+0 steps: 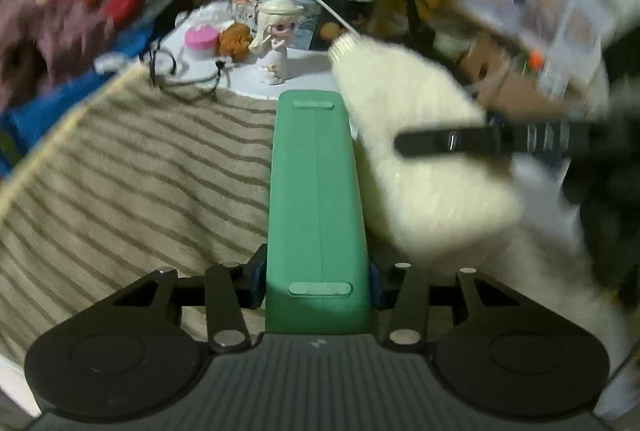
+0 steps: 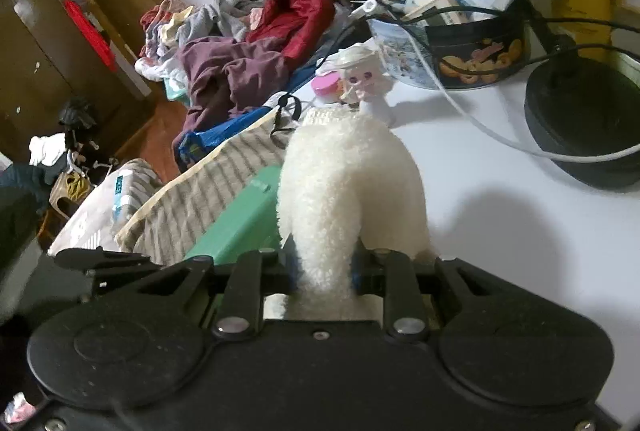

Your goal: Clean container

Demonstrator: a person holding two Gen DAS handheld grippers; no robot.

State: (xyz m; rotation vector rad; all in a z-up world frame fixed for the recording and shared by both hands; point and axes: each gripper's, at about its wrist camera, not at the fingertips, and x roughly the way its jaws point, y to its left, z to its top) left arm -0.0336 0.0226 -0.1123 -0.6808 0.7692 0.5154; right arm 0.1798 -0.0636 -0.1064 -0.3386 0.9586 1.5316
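The green container — a long, flat-lidded box — sits clamped between the jaws of the left gripper, which press against its two sides, its far end reaching out over the striped towel toward the white table. Touching its right edge is a fluffy white cloth, pinched at its near end in the closed jaws of the right gripper and draped away from them. In the right wrist view the cloth rises beside the container's far end, just right of it. Beyond, near the far edge of the towel, stand a pale-haired doll and a pink-lidded jar — with a cookie tin farther right and a heap of clothes to the left.
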